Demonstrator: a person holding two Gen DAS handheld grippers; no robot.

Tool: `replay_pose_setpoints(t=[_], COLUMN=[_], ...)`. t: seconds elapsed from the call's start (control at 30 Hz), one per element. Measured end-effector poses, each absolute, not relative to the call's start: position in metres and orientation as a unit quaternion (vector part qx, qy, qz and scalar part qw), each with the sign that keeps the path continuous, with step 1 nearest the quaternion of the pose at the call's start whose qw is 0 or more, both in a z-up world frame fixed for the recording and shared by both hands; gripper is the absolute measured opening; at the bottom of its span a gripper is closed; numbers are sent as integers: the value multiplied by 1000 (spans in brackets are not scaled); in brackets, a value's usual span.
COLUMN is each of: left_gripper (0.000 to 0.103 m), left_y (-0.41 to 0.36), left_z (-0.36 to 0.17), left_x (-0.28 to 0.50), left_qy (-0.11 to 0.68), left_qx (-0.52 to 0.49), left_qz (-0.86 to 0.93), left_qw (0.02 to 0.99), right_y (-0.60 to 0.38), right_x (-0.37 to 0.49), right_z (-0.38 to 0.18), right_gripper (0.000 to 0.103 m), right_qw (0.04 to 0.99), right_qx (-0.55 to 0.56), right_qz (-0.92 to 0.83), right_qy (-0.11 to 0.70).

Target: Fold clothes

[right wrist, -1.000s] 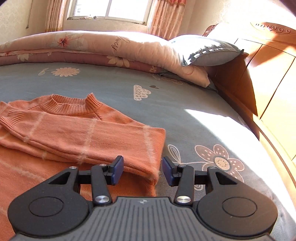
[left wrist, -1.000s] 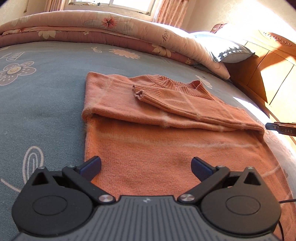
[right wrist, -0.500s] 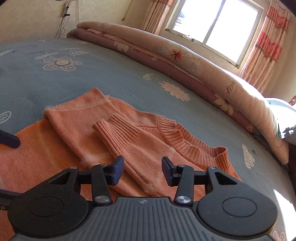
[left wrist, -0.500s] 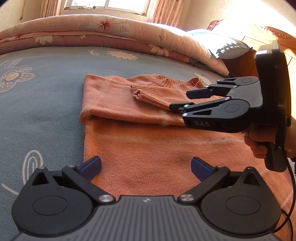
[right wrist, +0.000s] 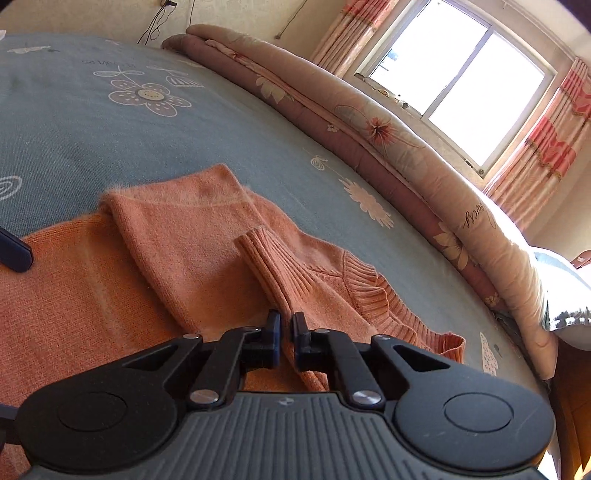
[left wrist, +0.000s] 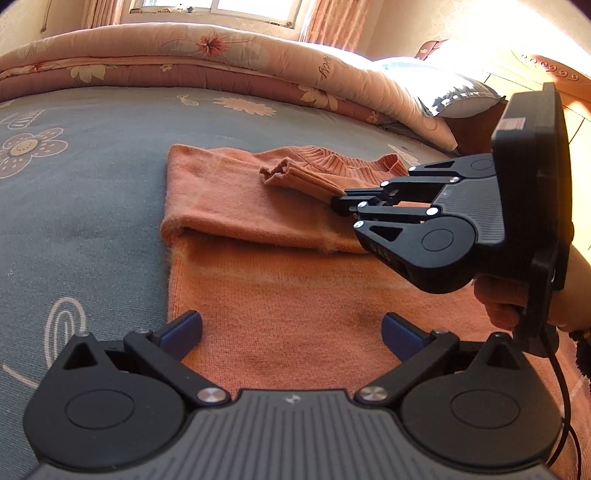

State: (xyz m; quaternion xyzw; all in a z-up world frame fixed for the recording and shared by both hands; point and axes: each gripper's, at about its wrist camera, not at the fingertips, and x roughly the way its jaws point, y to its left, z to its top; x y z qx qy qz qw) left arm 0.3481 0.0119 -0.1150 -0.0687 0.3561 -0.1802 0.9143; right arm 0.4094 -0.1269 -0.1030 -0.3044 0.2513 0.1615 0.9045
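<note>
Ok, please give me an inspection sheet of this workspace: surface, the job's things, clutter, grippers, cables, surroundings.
Surface: blue flowered bedsheet.
Job's things: orange sweater lying flat, both sleeves folded across the chest.
Clutter: nothing seen.
Grippers: left gripper open above the sweater's body; right gripper has just been closing, now shut on the top sleeve.
Cables: black cable from the right gripper; wires on the wall.
Surroundings: rolled quilt, pillow, window, curtains.
</note>
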Motion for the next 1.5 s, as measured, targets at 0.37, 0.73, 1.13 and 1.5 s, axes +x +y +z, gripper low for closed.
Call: replay_pose_setpoints(t=[0.37,0.73,1.13,1.5], left_gripper=[102,102,102,102], left_y=[8,6,1,-6], left_z=[-116,-115,-118,-122], left_x=[346,347,346,346], left_qy=[354,354,347,341], left_qx=[-53,-45,-22,7], left_qz=[-179,-177,-175,-171], left_qw=[916,917,921,924], right_y=[-132,-244,-383,-386], right_x=[408,359,314,354], right_z=[-104,-26,-39,-105], right_gripper=[13,29,44,44], right_qw=[905,918,936,924], right_qx=[-266,-259,-115,-187], right_qz=[169,72,-80,-104], right_qy=[286,292,323,318])
